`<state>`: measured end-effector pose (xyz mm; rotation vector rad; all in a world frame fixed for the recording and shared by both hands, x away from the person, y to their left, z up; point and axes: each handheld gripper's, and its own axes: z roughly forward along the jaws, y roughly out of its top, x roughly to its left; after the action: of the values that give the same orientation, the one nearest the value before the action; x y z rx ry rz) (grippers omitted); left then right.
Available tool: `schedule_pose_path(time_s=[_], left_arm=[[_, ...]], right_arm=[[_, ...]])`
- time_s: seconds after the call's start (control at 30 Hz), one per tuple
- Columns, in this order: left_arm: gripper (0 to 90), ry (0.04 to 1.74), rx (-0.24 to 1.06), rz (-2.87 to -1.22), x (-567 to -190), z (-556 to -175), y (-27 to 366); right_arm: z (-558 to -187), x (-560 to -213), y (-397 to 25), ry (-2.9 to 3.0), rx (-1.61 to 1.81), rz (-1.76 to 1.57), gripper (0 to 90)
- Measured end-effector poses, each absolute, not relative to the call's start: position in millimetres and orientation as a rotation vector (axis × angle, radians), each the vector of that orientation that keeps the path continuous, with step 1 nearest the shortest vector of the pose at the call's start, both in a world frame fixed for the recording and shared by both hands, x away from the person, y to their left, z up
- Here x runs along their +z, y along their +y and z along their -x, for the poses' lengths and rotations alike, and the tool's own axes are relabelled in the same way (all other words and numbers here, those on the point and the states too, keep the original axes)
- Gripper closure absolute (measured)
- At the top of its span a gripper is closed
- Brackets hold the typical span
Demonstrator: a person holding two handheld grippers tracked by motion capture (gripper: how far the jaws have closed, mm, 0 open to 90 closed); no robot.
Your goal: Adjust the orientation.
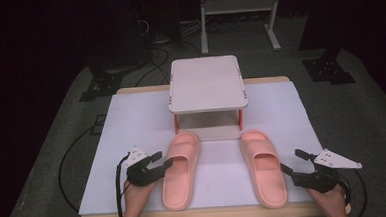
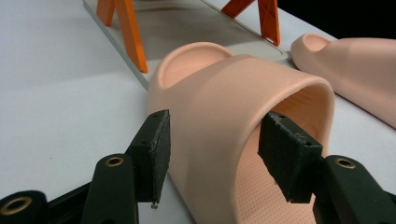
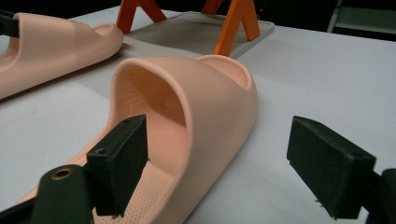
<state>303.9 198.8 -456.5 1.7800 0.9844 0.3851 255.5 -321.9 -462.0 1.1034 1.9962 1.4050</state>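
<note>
White tabletop, left slipper strap between left hand-held gripper jaws

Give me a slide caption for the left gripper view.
Open left gripper straddles the strap wall of a pink slipper near an orange-legged rack.

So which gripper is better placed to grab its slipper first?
Probably left: the left gripper already straddles the left slipper strap wall. The right gripper holds one jaw inside the right slipper, the other well clear.

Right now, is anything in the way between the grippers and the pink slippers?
No. The left gripper already straddles the left slipper's strap wall, and the right gripper straddles the right slipper's side. Nothing visible lies between.
</note>
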Motion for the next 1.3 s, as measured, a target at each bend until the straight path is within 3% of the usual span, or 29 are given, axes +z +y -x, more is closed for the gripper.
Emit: schedule_pose_path(time_s=[0.67,1.3], left_arm=[[42.3,0.983,0.394,-1.819,-464,-304,191],[48.9,0.987,0.384,-1.838,-469,-306,191]], right_arm=[[-265,-467,-307,2.028,1.376,-1.101,23.1],[-278,-472,-289,2.052,1.319,-1.089,32.4]])
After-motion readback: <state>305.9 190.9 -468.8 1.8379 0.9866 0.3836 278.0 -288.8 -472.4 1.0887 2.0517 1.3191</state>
